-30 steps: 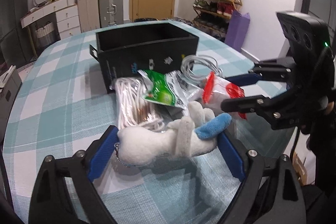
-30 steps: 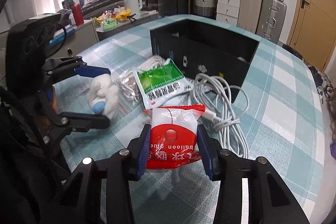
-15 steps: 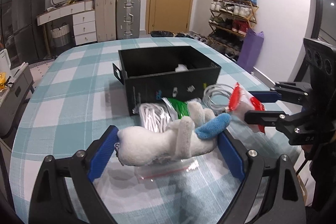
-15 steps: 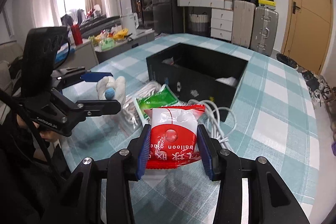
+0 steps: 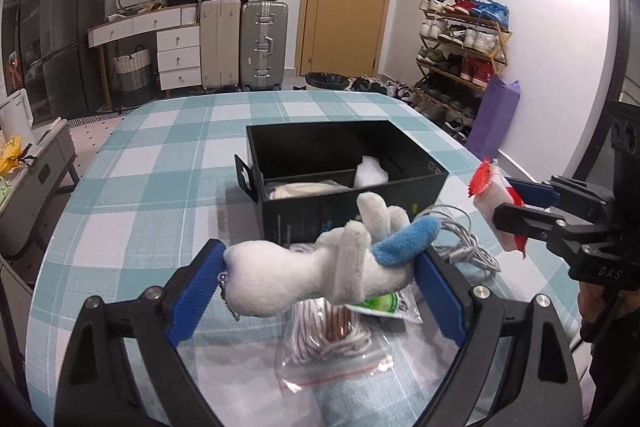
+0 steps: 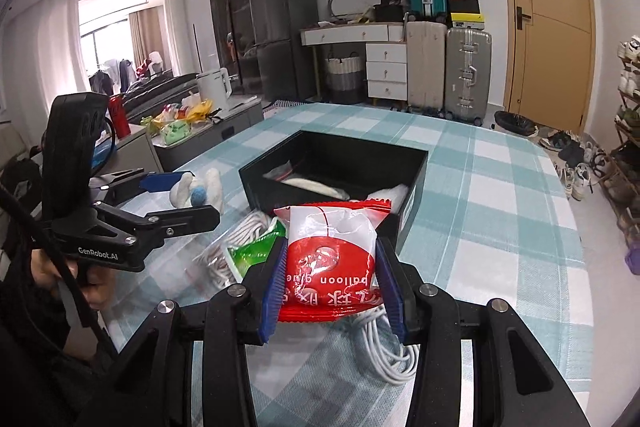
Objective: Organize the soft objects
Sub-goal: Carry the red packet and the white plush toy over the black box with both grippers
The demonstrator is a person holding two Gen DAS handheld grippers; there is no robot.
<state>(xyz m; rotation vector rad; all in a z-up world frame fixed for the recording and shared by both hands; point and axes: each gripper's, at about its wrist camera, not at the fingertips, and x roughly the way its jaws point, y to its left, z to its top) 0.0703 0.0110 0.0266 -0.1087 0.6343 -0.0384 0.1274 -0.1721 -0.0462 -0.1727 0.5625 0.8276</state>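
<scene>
White plush and a red-and-white foil packet are both up off the checked tablecloth (image 5: 168, 163), each pinched in its own tool, with the black box (image 5: 400, 187) just beyond them. The step in hand looks like carrying both into that box. To do it well, I would bring one tool over the rim at a time so the two do not crowd each other, clear the near wall before lowering, and aim for bare floor: the box already holds a flat pale bag on its near-left side and a crumpled white item to the far right, with a low divider between, though how much room is left is hard to judge from these angles. Release low rather than dropping, since a light packet can slide out.

The left gripper (image 5: 320, 275) is spread fairly wide, its blue pads pressing on the two ends of the plush toy (image 5: 316, 279), which hangs lengthwise between them above the bagged cord (image 5: 328, 343) and the green packet (image 5: 380, 305). The right gripper (image 6: 330, 287) is at a medium opening, pads squeezing the sides of the balloon packet (image 6: 332, 259), held above the white cable (image 6: 384, 351) near the box's near corner. Neither load touches the table.
</scene>
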